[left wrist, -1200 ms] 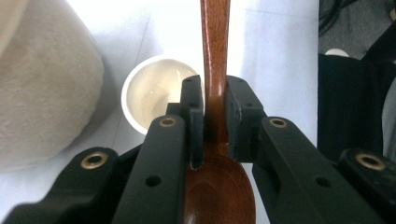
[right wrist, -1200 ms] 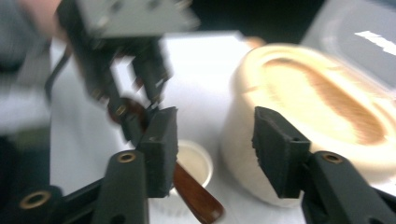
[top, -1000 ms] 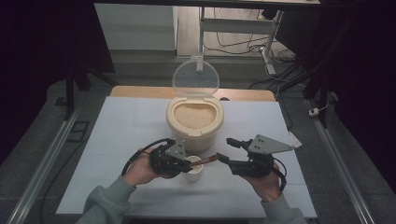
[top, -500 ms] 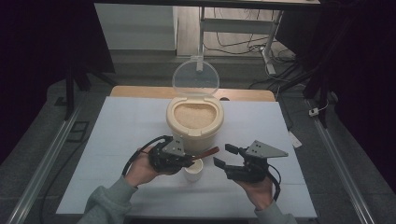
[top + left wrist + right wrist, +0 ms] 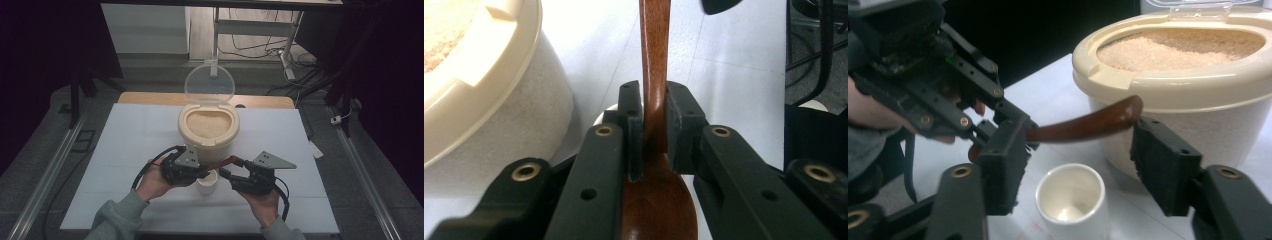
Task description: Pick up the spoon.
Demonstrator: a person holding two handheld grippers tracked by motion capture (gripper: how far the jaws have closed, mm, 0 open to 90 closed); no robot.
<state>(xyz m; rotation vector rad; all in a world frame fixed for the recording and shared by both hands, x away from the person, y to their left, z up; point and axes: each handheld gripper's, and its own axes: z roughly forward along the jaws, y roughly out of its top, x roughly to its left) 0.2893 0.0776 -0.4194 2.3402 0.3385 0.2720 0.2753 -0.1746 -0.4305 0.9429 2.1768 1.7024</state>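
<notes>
Left hand-held gripper pinching wooden spoon at the neck, handle angled over the white cup on my desk. Right hand-held gripper spread wide, jaws either side of the handle tip. Rice container just behind, lid up.

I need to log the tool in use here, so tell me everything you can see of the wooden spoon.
The wooden spoon is dark reddish-brown with a smooth, glossy finish, a slim curved handle and a rounded bowl. The left gripper is shut on its neck, just above the bowl, whose hollow looks empty. It is held roughly level above the small white cup, in front of the open cream container of grain. Its handle end reaches between the open jaws of the right gripper, which are not closed on it.
</notes>
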